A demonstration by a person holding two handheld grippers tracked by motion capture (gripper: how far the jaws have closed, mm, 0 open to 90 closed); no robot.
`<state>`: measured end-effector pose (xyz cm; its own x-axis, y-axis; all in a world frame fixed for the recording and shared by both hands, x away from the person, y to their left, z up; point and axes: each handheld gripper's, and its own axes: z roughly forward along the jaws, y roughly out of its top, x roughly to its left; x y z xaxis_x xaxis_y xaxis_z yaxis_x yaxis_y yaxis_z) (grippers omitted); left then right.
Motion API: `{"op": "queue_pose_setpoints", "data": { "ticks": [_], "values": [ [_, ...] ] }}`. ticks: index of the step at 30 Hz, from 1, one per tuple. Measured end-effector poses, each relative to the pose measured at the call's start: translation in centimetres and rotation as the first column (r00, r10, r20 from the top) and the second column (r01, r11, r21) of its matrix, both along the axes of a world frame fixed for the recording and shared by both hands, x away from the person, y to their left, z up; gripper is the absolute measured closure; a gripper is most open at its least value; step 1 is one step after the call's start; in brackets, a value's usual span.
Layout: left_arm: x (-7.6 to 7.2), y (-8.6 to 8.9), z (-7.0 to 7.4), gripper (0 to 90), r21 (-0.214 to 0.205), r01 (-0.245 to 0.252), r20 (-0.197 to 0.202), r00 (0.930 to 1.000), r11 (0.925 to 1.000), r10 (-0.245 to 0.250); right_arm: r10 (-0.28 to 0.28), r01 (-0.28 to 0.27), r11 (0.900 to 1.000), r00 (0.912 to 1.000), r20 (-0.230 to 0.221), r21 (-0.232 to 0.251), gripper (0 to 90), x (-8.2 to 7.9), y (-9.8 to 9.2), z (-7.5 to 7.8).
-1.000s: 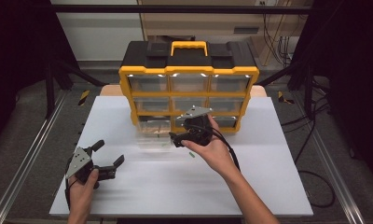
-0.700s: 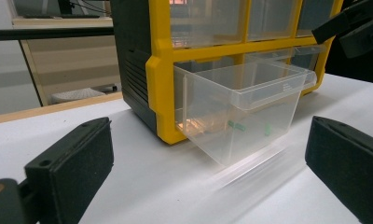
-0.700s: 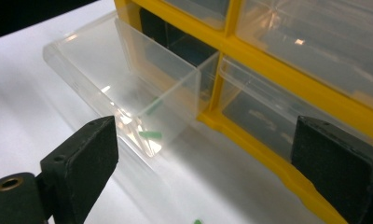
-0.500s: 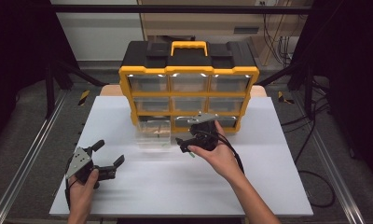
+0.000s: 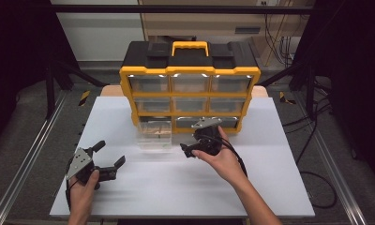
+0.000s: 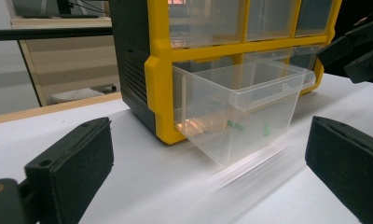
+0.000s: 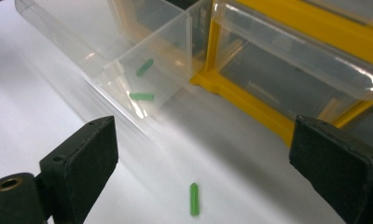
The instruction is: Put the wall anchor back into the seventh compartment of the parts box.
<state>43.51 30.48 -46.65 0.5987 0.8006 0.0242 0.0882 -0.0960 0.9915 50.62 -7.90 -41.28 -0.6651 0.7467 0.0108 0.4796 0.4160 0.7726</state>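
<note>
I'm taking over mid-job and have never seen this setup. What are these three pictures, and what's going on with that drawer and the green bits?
A person holds a handheld two-jaw tool in each hand: the left gripper and the right gripper. One picture looks down from above; the other two come from cameras riding on each gripper. On the white table stands a yellow drawer organizer with one clear drawer pulled out, two green pegs inside. A third green peg lies loose on the table between the right gripper's jaws. Both grippers are open and hold nothing.
</note>
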Motion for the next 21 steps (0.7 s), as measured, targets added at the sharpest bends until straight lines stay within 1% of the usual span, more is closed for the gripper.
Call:
{"op": "queue_pose_setpoints", "data": {
  "ticks": [4, 10, 18, 20, 21],
  "values": [
    [0.0, 0.0, 0.0, 1.0, -0.001, -0.001, 0.000, 1.0000, 1.0000, 0.001, -0.005, 0.005, 1.0000, 0.9999, -0.016, 0.000, 9.6, -0.1, -0.1, -0.3],
    [0.0, 0.0, 0.0, 1.0, 0.000, 0.001, 0.001, 1.0000, 1.0000, -0.001, 0.010, -0.011, 0.9997, 0.9995, -0.030, -0.020, 11.3, -0.2, -0.3, -0.9],
    [0.0, 0.0, 0.0, 1.0, 0.001, 0.002, 0.001, 1.0000, 1.0000, -0.002, 0.007, -0.009, 0.9992, 0.9978, -0.066, -0.038, 13.9, -0.3, -0.5, -1.8],
    [0.0, 0.0, 0.0, 1.0, 0.001, 0.002, 0.001, 1.0000, 1.0000, -0.002, 0.007, -0.010, 0.9994, 0.9971, -0.076, -0.034, 15.0, -0.4, -0.6, -1.9],
    [0.0, 0.0, 0.0, 0.9, 0.002, 0.002, 0.001, 1.0000, 1.0000, -0.002, 0.010, -0.013, 0.9989, 0.9971, -0.075, -0.045, 15.5, -0.4, -0.6, -2.0]
  ]
}}
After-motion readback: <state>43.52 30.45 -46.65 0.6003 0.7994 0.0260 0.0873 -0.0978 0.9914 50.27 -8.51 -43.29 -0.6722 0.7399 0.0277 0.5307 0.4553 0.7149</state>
